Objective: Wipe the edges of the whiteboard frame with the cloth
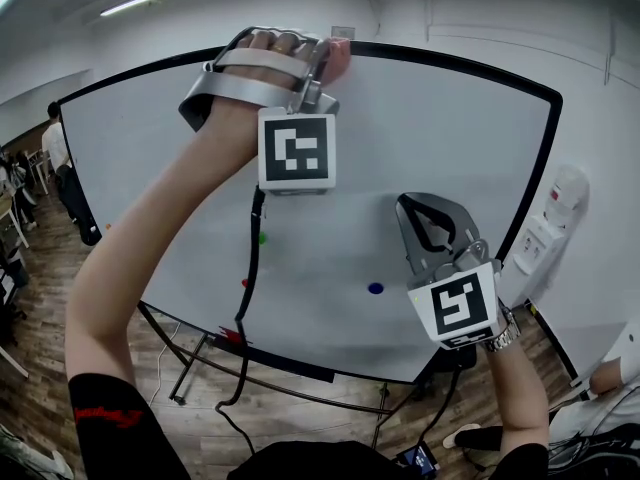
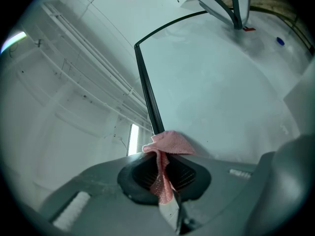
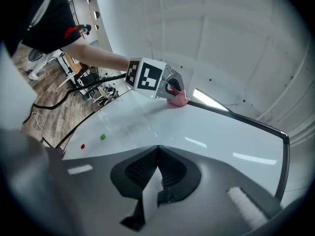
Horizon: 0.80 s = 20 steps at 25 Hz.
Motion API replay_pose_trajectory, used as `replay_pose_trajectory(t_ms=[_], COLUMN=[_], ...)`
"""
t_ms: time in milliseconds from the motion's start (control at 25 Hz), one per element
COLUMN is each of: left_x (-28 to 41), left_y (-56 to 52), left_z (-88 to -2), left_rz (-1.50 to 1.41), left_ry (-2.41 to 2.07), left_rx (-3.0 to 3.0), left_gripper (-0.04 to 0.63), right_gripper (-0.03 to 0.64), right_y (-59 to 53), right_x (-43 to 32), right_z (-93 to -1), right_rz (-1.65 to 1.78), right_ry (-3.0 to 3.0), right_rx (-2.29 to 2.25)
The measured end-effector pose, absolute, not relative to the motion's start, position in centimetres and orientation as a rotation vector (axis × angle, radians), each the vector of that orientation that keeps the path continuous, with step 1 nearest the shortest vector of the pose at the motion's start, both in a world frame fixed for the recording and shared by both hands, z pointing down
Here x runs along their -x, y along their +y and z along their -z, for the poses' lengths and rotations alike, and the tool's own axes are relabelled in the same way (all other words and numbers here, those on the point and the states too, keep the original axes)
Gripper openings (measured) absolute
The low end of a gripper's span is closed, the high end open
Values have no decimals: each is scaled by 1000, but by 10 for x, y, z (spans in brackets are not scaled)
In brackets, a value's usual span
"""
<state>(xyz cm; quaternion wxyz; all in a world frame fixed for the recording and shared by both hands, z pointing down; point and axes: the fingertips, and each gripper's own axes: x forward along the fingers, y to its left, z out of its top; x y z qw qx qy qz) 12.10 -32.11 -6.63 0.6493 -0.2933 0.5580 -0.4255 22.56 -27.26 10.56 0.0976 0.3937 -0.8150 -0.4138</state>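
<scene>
Left gripper view has the pink cloth (image 2: 167, 144) pinched between my left claw's (image 2: 165, 181) jaws, which are clamped tight on it, with a folded lobe bunched above them. That lobe presses against the black whiteboard frame (image 2: 147, 92), right where the edge strip meets the white surface.

From the head view, the cloth (image 1: 338, 60) sits at the top edge of the frame (image 1: 450, 60), left of its middle. My left claw (image 1: 325, 53) is raised up to it, arm stretched high, and the marker cube (image 1: 296, 150) hangs below my hand.

The whiteboard (image 1: 420, 148) carries a green magnet (image 1: 262, 237), a red magnet (image 1: 244, 283) and a blue magnet (image 1: 375, 288) on its lower half.

My right claw (image 1: 425, 218) is held low in front of the board's lower right part, just right of the blue magnet. Its jaws are closed together with nothing between them, as the right gripper view shows (image 3: 157, 173). I cannot tell whether it touches the board.

The board stands on a thin metal stand (image 1: 200, 353) over a wooden floor (image 1: 40, 298).
</scene>
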Motion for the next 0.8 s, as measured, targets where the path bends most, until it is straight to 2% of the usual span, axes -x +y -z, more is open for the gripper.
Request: replay_pose_trajectory(t_ms=[320,800], left_x=[-180,-202], left_y=[-341,-338], left_z=[63,67], left_rz=[953,939], left_ry=[1246,1248], left_rx=[712,709], left_gripper=[21,23], right_gripper=[2,2], right_y=[-290,-287], right_x=[-281,-304], right_z=[-105,-106], right_rz=[1210,1200], right_ry=[-2417,-2400], right_rx=[-1189,-1219])
